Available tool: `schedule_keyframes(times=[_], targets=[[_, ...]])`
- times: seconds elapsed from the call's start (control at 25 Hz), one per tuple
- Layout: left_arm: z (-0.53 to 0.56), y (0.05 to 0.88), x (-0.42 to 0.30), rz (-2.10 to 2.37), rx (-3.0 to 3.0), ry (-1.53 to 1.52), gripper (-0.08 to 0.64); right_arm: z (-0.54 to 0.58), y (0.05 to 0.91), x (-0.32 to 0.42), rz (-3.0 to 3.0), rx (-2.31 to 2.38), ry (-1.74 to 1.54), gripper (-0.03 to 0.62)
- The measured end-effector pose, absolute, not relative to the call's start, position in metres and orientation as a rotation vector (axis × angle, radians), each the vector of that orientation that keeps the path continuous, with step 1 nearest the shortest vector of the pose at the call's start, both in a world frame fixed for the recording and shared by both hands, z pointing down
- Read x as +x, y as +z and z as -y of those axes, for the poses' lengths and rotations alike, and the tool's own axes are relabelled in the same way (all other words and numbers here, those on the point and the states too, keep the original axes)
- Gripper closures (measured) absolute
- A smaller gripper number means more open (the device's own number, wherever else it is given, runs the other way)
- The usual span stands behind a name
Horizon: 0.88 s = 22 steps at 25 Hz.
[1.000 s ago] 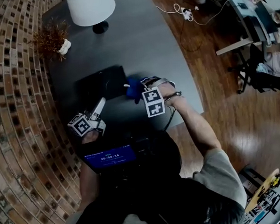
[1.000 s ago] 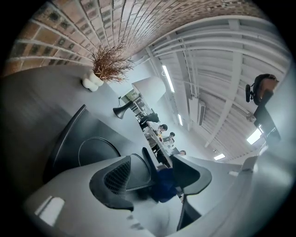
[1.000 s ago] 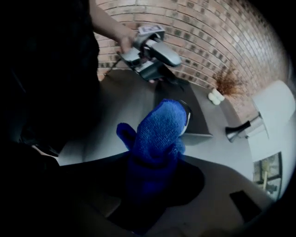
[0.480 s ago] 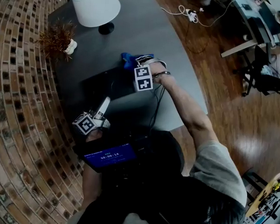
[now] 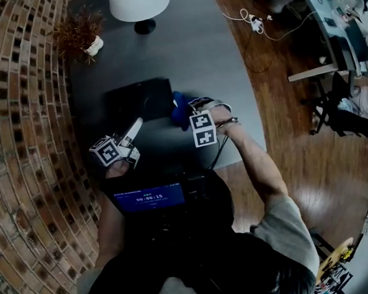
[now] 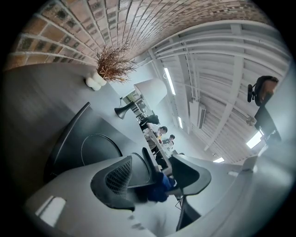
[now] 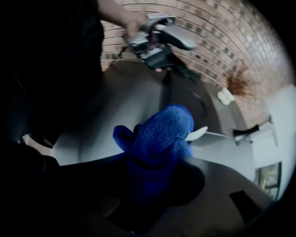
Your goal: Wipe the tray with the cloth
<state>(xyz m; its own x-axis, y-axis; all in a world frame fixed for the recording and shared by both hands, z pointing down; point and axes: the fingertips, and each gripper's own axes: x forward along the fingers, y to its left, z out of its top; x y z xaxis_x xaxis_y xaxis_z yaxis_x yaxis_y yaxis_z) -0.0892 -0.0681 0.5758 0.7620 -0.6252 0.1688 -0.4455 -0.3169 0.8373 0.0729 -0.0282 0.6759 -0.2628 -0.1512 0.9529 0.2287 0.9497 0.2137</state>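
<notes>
Right gripper (image 7: 157, 183) is clamped on the blue cloth (image 7: 164, 132), which hangs bunched at the right rim of the tray (image 5: 132, 96), apparently ready for a stroke. Left gripper (image 6: 155, 173) has just been closing. Its jaws remain apart astride the near rim, probably to steady it. Cloth-to-tray contact cannot be made out.

White digits reading 00:00:15 on a blue screen (image 5: 148, 197) at the person's chest, beneath a smaller line too faint to read. Black-and-white square markers, without lettering, on the cubes of the left hand-held gripper (image 5: 136, 123) and right hand-held gripper (image 5: 185, 112).
</notes>
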Motion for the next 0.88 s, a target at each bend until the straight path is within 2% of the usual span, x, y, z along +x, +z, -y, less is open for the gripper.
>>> schedule_keyframes(times=[0.12,0.24,0.44,0.72,0.88], targets=[[0.067,0.576,-0.09,0.809,1.967,-0.231,0.29,0.121,0.655,0.087,1.729,0.251,-0.399,0.413],[0.072,0.583,-0.09,0.797,2.002,-0.223,0.29,0.168,0.655,0.074,1.727,0.309,-0.433,0.413],[0.068,0.589,-0.088,0.794,2.003,-0.207,0.29,0.114,0.69,0.07,1.653,0.082,-0.502,0.414],[0.068,0.585,-0.092,0.8,1.99,-0.244,0.29,0.001,0.686,0.061,1.758,-0.108,-0.462,0.413],[0.069,0.58,-0.089,0.796,1.992,-0.247,0.29,0.033,0.672,0.085,1.772,0.035,-0.352,0.413]])
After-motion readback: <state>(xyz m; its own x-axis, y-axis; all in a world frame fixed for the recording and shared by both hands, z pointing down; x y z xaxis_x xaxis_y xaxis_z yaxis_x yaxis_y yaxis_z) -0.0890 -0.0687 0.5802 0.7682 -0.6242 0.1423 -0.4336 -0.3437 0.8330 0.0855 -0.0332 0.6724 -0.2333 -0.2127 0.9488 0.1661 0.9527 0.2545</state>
